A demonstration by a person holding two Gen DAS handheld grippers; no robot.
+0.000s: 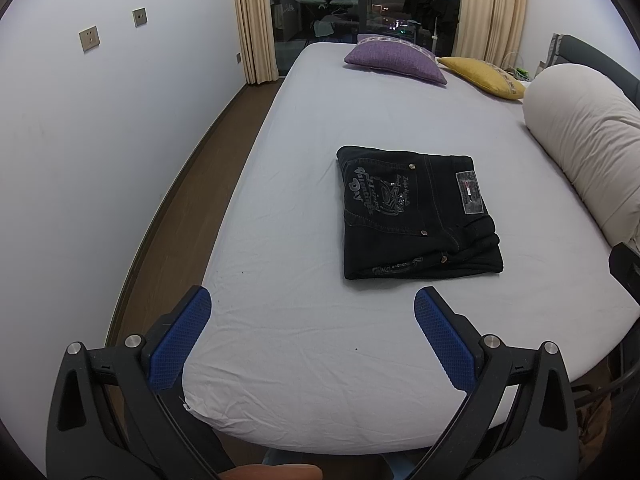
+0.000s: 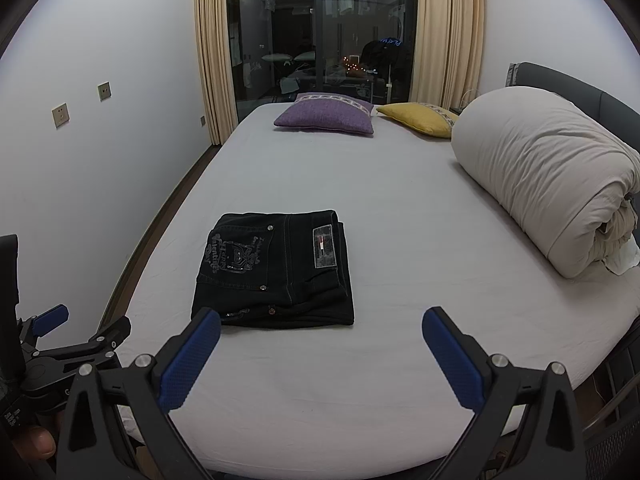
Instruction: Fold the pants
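Black pants [image 1: 418, 216] lie folded into a compact rectangle on the pale bed sheet [image 1: 300, 340], with a printed back pocket and a waistband label facing up. In the right wrist view the same pants [image 2: 276, 270] sit just beyond the left blue pad. My left gripper [image 1: 313, 304] hovers open above the bed's near end, short of the pants, holding nothing. My right gripper [image 2: 321, 326] is also open and empty, held back from the pants' near edge. The left gripper [image 2: 52, 320] shows at the far left of the right wrist view.
A rolled cream duvet [image 2: 552, 184] lies along the bed's right side. A purple cushion [image 2: 326, 118] and a yellow cushion [image 2: 418, 118] rest at the far end before a dark glass door with curtains. A strip of wooden floor [image 1: 168, 220] runs between bed and left wall.
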